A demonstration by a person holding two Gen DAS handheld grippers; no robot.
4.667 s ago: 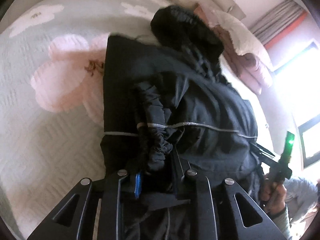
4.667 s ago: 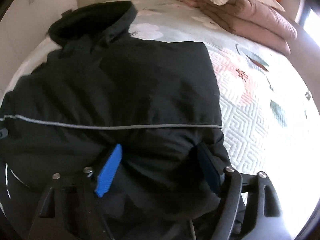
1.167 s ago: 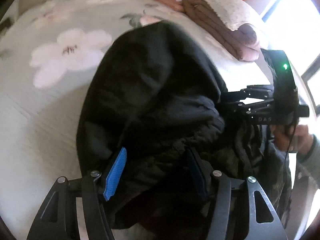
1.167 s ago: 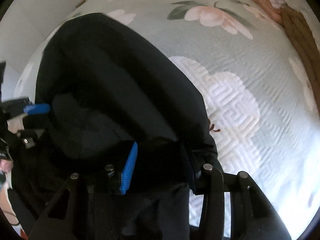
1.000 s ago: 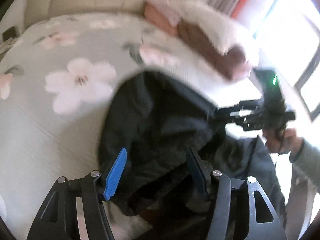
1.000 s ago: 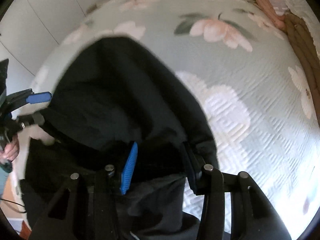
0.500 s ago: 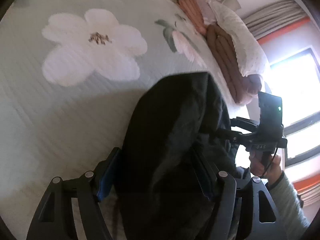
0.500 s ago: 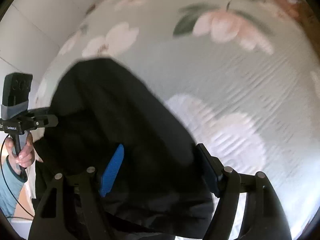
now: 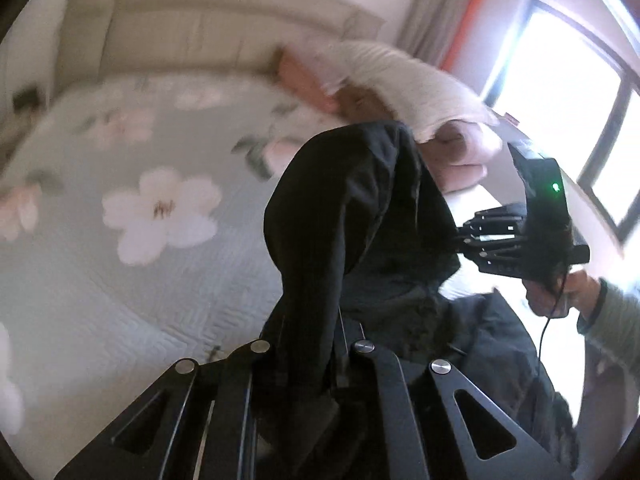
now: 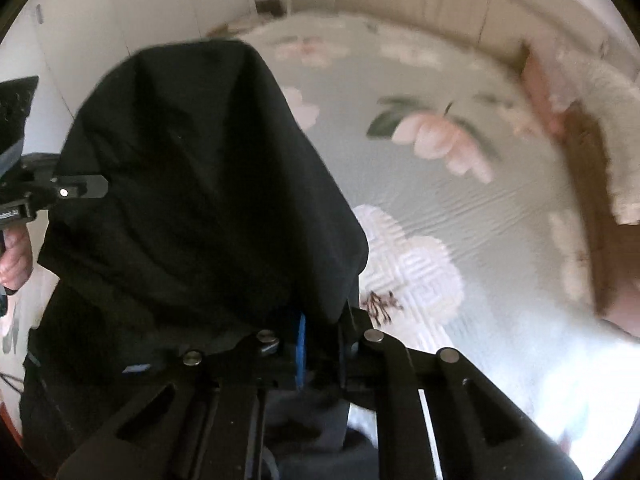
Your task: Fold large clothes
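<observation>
A large black jacket [image 9: 360, 220] hangs bunched above the flowered bed, lifted between both grippers. In the left wrist view my left gripper [image 9: 308, 344] has its jaws closing tight on a fold of the black cloth, which hides the pads. To the right, my right gripper [image 9: 464, 236] pinches the jacket's other side. In the right wrist view the jacket [image 10: 192, 184] drapes over my right gripper [image 10: 320, 320], jaws closing on cloth, one blue pad [image 10: 301, 336] showing. The left gripper [image 10: 92, 188] grips the far left edge.
The bed [image 9: 100, 280] has a pale green quilt with pink and white flowers. Folded pink and brown blankets under a white pillow [image 9: 420, 88] lie at its head. A bright window [image 9: 560, 100] is at right. A hand [image 9: 560, 296] holds the right gripper's handle.
Half a second ago both grippers stood open around the jacket. Now both are shut on its cloth and have lifted it off the bed; the views tilt up toward the headboard.
</observation>
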